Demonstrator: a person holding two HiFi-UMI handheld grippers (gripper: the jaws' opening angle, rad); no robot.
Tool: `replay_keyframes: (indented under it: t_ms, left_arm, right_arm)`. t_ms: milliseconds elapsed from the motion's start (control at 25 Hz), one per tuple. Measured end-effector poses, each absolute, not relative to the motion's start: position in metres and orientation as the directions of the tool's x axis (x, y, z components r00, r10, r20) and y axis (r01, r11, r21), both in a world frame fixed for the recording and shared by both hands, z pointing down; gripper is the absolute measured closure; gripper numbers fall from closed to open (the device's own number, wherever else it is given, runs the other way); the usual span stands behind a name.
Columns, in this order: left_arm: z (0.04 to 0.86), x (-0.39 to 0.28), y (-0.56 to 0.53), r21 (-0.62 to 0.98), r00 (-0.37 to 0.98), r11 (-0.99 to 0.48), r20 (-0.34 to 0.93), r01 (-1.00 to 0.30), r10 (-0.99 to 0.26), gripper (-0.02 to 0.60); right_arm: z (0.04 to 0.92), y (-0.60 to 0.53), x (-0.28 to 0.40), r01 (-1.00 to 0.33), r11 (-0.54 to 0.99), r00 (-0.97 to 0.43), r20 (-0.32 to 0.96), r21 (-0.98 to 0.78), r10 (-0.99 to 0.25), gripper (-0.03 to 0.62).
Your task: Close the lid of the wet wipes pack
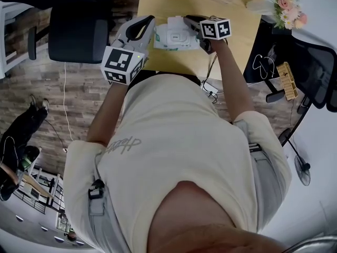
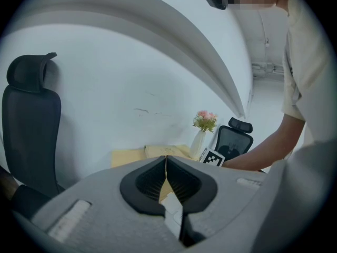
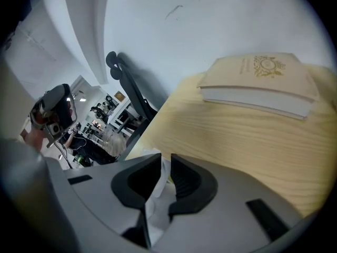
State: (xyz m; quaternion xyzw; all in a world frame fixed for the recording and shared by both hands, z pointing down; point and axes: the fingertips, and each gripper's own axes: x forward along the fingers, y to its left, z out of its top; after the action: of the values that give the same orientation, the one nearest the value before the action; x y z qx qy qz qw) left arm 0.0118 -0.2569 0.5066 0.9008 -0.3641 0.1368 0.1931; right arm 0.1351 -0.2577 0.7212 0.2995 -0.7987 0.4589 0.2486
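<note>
The wet wipes pack (image 1: pixel 176 38) lies on the worktop (image 1: pixel 221 4), close to its near edge, between both tools. On the left gripper (image 2: pixel 166 165) the jaws are together with nothing between them, and the pack shows just below. On the right gripper (image 3: pixel 164 167) the jaws are nearly together with a white part of the pack between them. I cannot tell whether the lid is seated. I judge the closing press still outstanding.

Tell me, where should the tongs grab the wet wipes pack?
Probably by its thin flat end flaps, coming in level from the sides. The wet wipes pack lies flat on the table with its lid on top, so the ends are slim enough to pinch and leave the lid free.
</note>
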Motion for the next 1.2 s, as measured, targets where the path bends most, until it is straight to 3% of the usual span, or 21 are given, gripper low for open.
replay_keyframes:
  t_ms: [440, 1000, 1200]
  left_arm:
    - [0.487, 0.004, -0.235, 0.241, 0.698, -0.66, 0.346, -0.712, -0.627, 0.565]
    - [0.468, -0.003, -0.203, 0.23, 0.683, -0.644, 0.298, -0.73, -0.667, 0.565]
    - [0.464, -0.006, -0.197, 0.233, 0.674, -0.633, 0.284, -0.738, -0.682, 0.565]
  right_arm:
    - [0.692, -0.244, 0.137, -0.765, 0.457, -0.63, 0.675, -0.455, -0.384, 0.546]
    - [0.665, -0.203, 0.129, -0.745, 0.535, -0.64, 0.653, -0.398, -0.405, 0.545]
    - [0.663, -0.18, 0.125, -0.721, 0.639, -0.608, 0.685, -0.267, -0.401, 0.543]
